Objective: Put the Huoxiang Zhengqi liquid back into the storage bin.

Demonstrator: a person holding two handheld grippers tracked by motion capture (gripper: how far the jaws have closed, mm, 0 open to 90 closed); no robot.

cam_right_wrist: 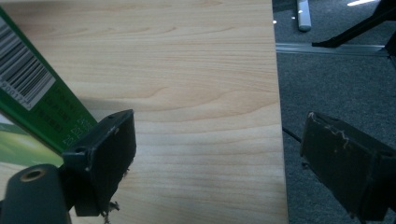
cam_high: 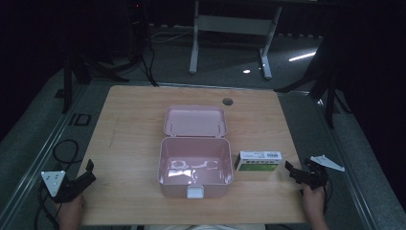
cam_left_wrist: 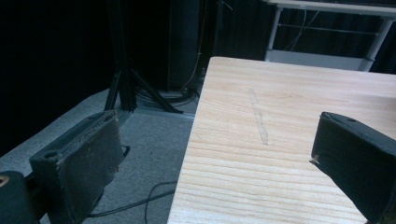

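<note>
I am holding both grippers wide apart and empty — left gripper (cam_high: 79, 182) at the near-left table edge, right gripper (cam_high: 299, 173) just right of the green-and-white cardboard carton (cam_high: 257, 161), which is lying beside the open pink plastic lunchbox (cam_high: 195, 167). Looks light, crushable — I'm favouring its long sides

one pink box (cam_high: 195, 165) – one green-white carton (cam_high: 257, 161) – two tongs: left (cam_high: 76, 184), right (cam_high: 301, 173)

Pink box (cam_high: 195, 165) open beside green carton (cam_high: 257, 161).
</note>
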